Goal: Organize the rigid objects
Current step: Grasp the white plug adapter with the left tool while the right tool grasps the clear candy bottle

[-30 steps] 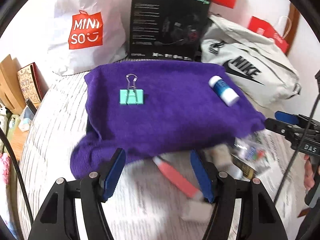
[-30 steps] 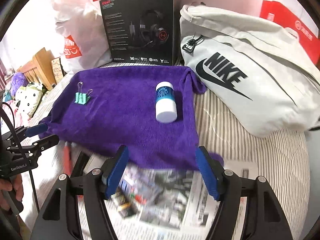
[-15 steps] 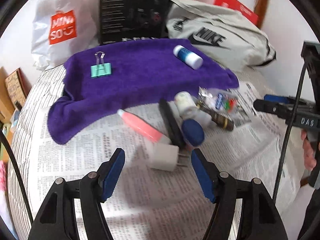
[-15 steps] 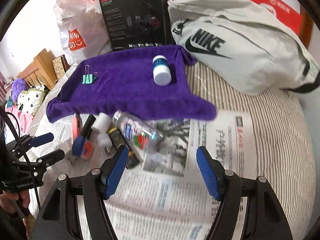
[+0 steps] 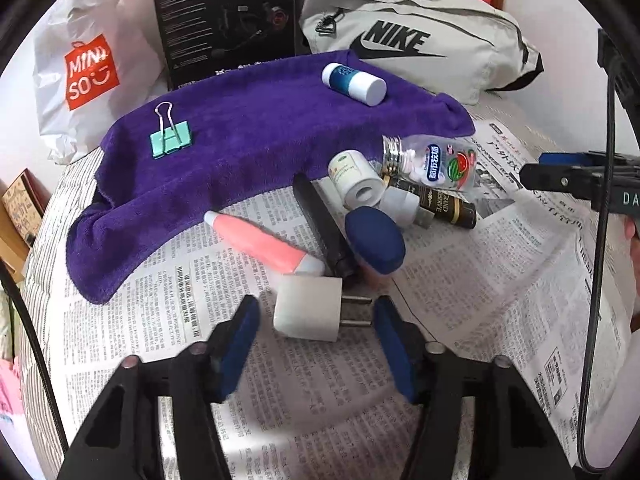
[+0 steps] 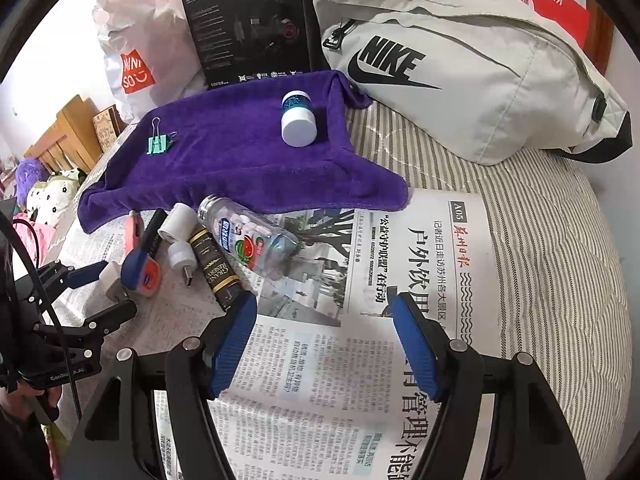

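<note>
The left gripper [image 5: 316,318] sits low with its blue-padded fingers [image 5: 236,344] spread wide apart — nothing is clamped between them. The right gripper [image 6: 324,328] is likewise wide open, its fingers [image 6: 416,348] parted and empty. A hand [image 6: 24,396] grips the left tool's handle — only partly visible at the frame edge.

Binder clip [image 5: 171,142] on towel [image 5: 256,136]

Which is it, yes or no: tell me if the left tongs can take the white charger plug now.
Probably yes: the left tongs stand open astride the white charger plug, with nothing lying between.
</note>
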Demonstrator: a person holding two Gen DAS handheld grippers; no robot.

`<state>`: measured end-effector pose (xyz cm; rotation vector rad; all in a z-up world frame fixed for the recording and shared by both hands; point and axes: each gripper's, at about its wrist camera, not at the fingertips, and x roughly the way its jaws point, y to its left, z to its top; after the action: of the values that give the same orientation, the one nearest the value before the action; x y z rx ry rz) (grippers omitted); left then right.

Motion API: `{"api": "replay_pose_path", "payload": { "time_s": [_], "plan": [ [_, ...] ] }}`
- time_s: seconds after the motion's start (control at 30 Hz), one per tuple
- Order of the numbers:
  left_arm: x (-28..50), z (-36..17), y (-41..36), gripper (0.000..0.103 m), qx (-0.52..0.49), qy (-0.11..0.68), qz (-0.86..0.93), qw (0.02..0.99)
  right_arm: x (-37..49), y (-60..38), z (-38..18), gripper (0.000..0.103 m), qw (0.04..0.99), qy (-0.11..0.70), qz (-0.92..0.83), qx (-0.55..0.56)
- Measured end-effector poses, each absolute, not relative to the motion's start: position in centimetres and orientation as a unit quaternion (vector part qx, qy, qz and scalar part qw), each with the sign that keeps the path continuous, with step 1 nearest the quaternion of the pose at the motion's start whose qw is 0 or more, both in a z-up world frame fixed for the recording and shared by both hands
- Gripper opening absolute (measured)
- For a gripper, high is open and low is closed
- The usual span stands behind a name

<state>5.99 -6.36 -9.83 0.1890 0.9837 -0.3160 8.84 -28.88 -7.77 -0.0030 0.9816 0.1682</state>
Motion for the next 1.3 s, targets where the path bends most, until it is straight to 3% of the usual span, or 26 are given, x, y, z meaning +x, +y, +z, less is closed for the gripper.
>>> {"api": "replay_pose_path", "payload": {
  "time_s": [0.07, 0.97, 1.07, 1.13, 1.3],
  "plan": [
    [6.2, -9.8, -6.4, 0.043, 0.085, 0.469, -0.157, 0.865, 9.0, -28.9, -7.9, 0.070, 0.878, 0.471, 0.081, 0.001],
    [7.1, -9.8, -2.3, 0.043, 0.034, 0.481, -0.126, 0.867, 15.8, -21.2, -10.3, 0.070, 0.849, 0.461, 0.206, -0.156],
    [7.1, -9.9, -2.5, 0.043, 0.036, 0.481, -0.125, 0.867, 16.1, -21.3, -10.4, 0.065, 0.847, 0.466, 0.207, -0.146],
    [7.1, -9.9, -2.5, 0.043, 0.037, 0.480, -0.124, 0.867, 16.1, -21.7, -10.5, 0.052, 0.845, 0.475, 0.198, -0.143],
    [7.0, -9.8, -2.3, 0.043, 0.031, 0.479, -0.123, 0.869, 15.2, -23.9, -11.0, 0.046, 0.846, 0.494, 0.152, -0.129]
  ]
}}
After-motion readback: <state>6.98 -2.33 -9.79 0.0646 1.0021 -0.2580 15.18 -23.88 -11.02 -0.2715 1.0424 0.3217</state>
